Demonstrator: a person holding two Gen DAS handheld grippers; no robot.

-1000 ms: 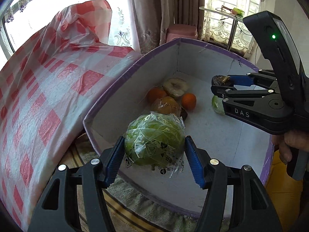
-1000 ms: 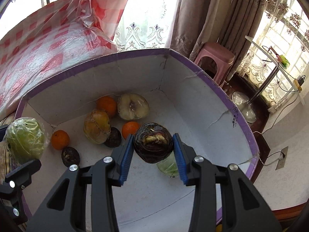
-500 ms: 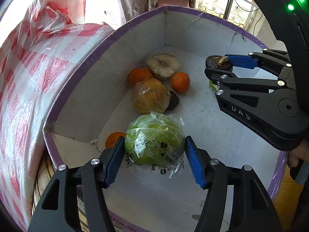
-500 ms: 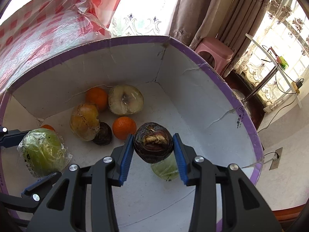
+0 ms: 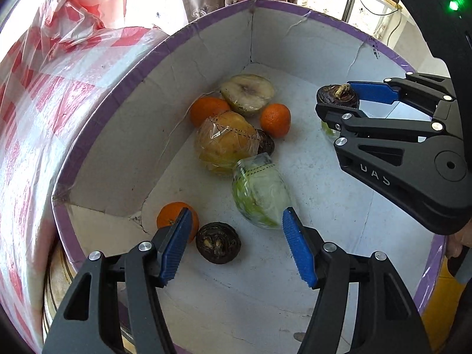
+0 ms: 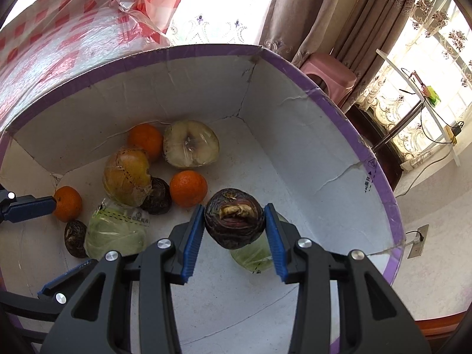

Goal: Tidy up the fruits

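The box [image 6: 318,135] is open on top, walled all round by its purple rim. Fruit crowds its far left: oranges [image 6: 188,188], wrapped pieces [image 6: 126,174] and a green wrapped one [image 5: 259,194]. The near white floor [image 5: 236,303] lies bare. The right gripper [image 5: 336,100] fills the right side
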